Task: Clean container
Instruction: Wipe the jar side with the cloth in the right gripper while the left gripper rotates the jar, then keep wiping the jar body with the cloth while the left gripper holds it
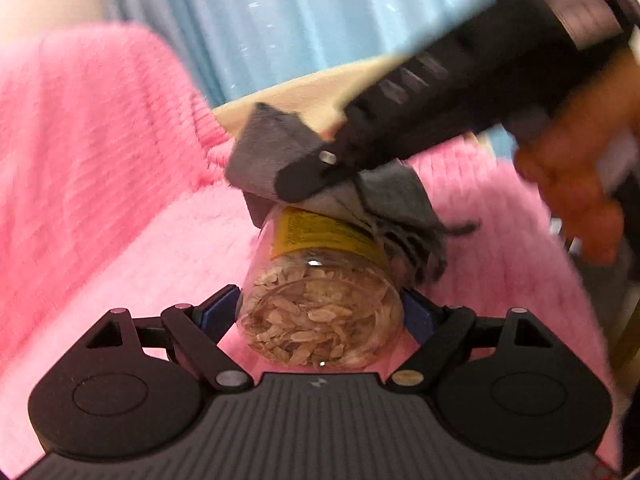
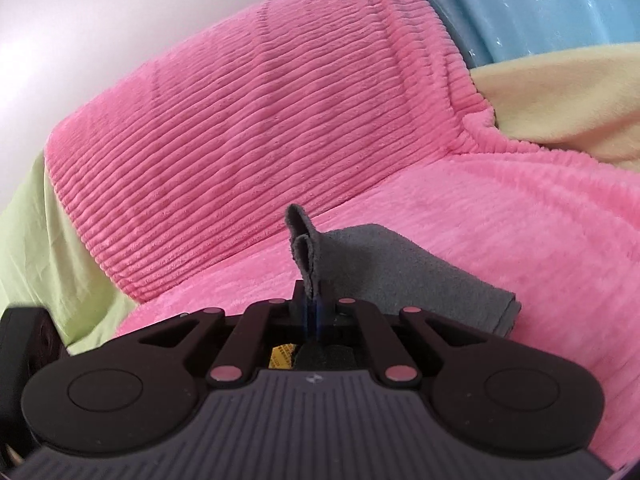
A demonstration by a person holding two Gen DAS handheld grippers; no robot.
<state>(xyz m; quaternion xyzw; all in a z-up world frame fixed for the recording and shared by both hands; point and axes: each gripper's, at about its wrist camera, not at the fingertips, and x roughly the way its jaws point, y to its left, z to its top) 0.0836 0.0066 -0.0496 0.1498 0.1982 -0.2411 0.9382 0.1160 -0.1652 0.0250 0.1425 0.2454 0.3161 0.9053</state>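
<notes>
In the left wrist view, the left gripper (image 1: 320, 312) holds a clear container (image 1: 320, 304) at the lower middle of the frame, its two blue pads (image 1: 218, 312) pressed against the left and right sides of the round bottom. The container lies tilted, with its bottom toward the camera, and pale flakes are visible inside it through the plastic. A yellow label (image 1: 320, 234) goes around its body higher in the frame. The right gripper (image 1: 316, 176) enters from the upper right, and a hand (image 1: 576, 184) grips its handle at the right edge, somewhat blurred. This gripper is closed tightly on a grey cloth (image 1: 272, 152), and the cloth rests on the top side of the container, touching the label; a frayed part of it hangs down on the right side of the container. In the right wrist view, the jaws stand narrow together in the lower middle, with a fold of the grey cloth (image 2: 400, 264) standing up between them and the rest spreading to the right. A small yellow piece of the label (image 2: 282, 356) shows just under the jaws. Behind everything lies a pink ribbed blanket (image 2: 260, 120), with a blue curtain (image 2: 540, 4) at the upper right and a pale yellow fabric (image 2: 568, 96) below it.
</notes>
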